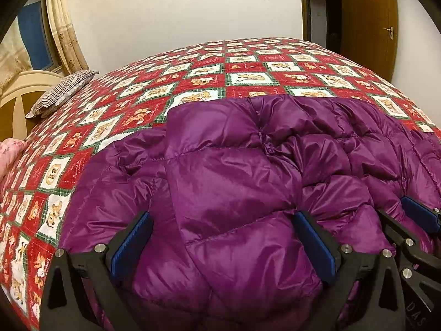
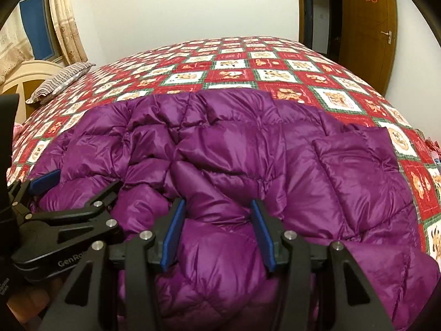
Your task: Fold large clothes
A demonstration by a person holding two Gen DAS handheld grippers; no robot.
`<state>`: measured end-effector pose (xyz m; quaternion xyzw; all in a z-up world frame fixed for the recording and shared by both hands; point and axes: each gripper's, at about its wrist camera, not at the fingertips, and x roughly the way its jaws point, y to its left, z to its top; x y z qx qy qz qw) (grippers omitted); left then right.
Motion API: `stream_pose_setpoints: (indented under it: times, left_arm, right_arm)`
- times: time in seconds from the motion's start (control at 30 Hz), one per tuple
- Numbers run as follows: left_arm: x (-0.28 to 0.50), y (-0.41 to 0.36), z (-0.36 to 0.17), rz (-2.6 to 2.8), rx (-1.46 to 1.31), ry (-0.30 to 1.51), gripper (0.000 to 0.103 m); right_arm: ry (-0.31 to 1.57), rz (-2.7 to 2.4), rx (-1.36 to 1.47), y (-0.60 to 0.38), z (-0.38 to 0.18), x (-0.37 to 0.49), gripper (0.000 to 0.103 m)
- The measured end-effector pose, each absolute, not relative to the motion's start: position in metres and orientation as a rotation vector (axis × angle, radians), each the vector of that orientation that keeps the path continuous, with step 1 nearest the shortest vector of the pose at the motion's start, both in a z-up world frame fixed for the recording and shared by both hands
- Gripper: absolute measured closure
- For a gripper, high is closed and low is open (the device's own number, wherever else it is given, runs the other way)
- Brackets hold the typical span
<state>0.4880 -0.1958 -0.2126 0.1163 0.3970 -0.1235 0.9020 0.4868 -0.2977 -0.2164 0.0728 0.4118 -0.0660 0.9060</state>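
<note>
A large purple quilted down jacket (image 1: 248, 165) lies spread on the bed, near its front edge; it also fills the right wrist view (image 2: 234, 143). My left gripper (image 1: 223, 220) is wide open, with its blue pads on either side of a puffy fold of the jacket. My right gripper (image 2: 217, 212) is partly open around another puffy fold, the pads touching the fabric. The two grippers sit side by side: the right one shows at the right edge of the left wrist view (image 1: 408, 220), the left one at the left of the right wrist view (image 2: 74, 193).
The bed has a red, white and green patchwork cover (image 1: 193, 82). A striped pillow (image 1: 60, 93) lies at the cream headboard (image 1: 24, 88) on the left. Curtains and a window are behind it. A wooden door (image 1: 366, 22) stands at the back right. Pink cloth (image 1: 11, 151) is at the left edge.
</note>
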Motion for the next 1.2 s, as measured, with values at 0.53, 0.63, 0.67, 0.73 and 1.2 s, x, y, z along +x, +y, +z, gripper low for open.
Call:
stream_pose_setpoints:
  times: [0.53,0.63,0.67,0.73,1.2]
  left_arm:
    - [0.488,-0.198,-0.213,-0.244,0.259,0.815,0.001]
    - [0.488,-0.199,-0.213,-0.244,0.259,0.816,0.001]
    - [0.488,-0.199,-0.213,-0.245,0.259,0.816,0.001]
    - [0.489,-0.199,-0.214,-0.247,0.258,0.819,0.001]
    - [0.389,-0.104,-0.112,-0.311,0.256,0.696,0.001]
  right_arm:
    - [0.853,-0.139,0.141,-0.297,-0.217,0.488,0.049]
    - [0.853,-0.139,0.141,-0.296,-0.217,0.488,0.049]
    - [0.853,-0.139,0.141,-0.297,-0.217,0.488,0.049]
    - [0.854,-0.137,0.141,-0.296,-0.217,0.489,0.049]
    - [0.842,-0.072,0.146,-0.332,-0.146,0.388,0.023]
